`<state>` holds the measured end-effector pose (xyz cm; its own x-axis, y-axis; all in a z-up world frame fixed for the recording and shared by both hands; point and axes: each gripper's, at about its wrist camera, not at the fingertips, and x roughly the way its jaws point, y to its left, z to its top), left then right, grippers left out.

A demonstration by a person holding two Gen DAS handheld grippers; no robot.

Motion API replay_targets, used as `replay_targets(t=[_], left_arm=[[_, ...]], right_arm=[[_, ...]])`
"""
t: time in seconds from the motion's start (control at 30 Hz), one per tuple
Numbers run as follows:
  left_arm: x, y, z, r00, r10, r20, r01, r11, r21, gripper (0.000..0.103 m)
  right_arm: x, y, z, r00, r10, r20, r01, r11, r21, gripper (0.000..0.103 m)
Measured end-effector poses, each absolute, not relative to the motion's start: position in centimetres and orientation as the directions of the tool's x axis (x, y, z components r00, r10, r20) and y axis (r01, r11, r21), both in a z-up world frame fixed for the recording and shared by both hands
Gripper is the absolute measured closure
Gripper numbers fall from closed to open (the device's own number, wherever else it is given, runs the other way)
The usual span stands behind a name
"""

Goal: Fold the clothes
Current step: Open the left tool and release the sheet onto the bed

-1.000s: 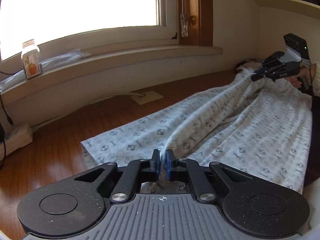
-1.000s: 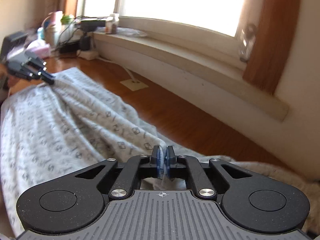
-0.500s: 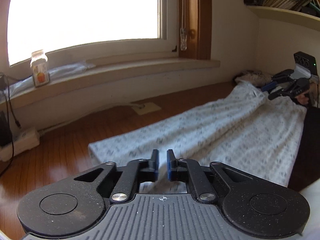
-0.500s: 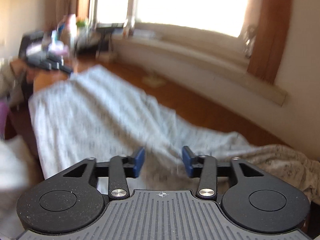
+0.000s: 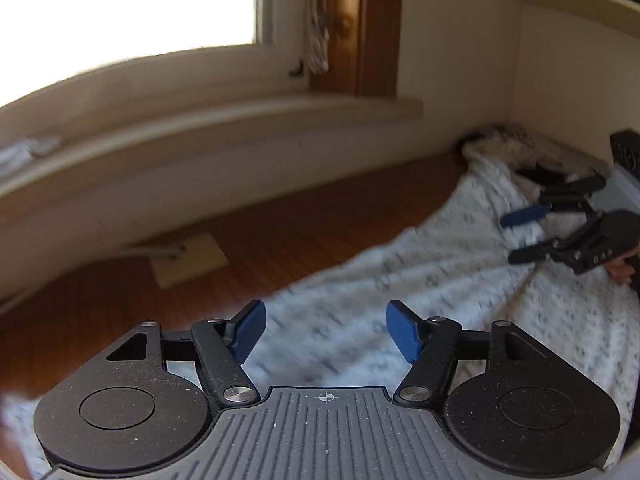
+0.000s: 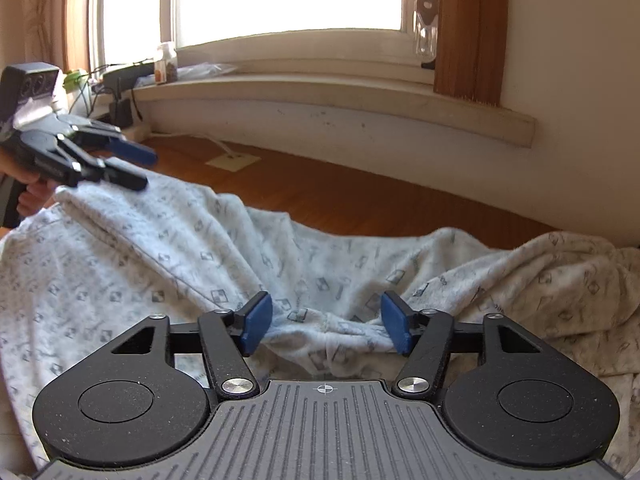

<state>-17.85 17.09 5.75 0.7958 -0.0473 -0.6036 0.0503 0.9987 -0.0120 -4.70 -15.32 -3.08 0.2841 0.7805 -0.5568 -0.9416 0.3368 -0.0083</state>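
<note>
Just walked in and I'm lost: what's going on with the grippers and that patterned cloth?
A person is folding a white patterned garment laid along a wooden floor under the window, with a handheld gripper in each hand. Both are letting go: the left gripper and the right gripper have their jaws opening, blue pads clear of the fabric. A bunched edge of the cloth lies loose between the right gripper's fingers. The garment rests flat, ready for the next grab.

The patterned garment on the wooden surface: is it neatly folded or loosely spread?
Loosely spread: the patterned garment lies rumpled, with ridges and a bunched end, across the wooden surface.
</note>
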Motion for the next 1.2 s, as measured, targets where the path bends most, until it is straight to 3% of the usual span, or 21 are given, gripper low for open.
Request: replay_targets(t=[0.13, 0.8, 1.2], left_arm=[[-18.4, 17.1, 3.6, 0.779, -0.06, -0.624, 0.06, 0.998, -0.022, 0.03], [-17.7, 23.8, 3.3, 0.765, -0.065, -0.641, 0.067, 0.998, -0.02, 0.027], [-17.2, 24.2, 4.5, 0.745, 0.026, -0.667, -0.002, 0.999, 0.037, 0.019]], right_arm=[[-4.9, -14.6, -3.6, 0.3, 0.764, -0.571, -0.94, 0.337, -0.043, 0.038], [-3.7, -7.4, -3.9, 0.319, 0.745, -0.586, -0.927, 0.373, -0.031, 0.032], [-4.7, -6.0, -3.9, 0.313, 0.751, -0.581, -0.93, 0.366, -0.027, 0.031]])
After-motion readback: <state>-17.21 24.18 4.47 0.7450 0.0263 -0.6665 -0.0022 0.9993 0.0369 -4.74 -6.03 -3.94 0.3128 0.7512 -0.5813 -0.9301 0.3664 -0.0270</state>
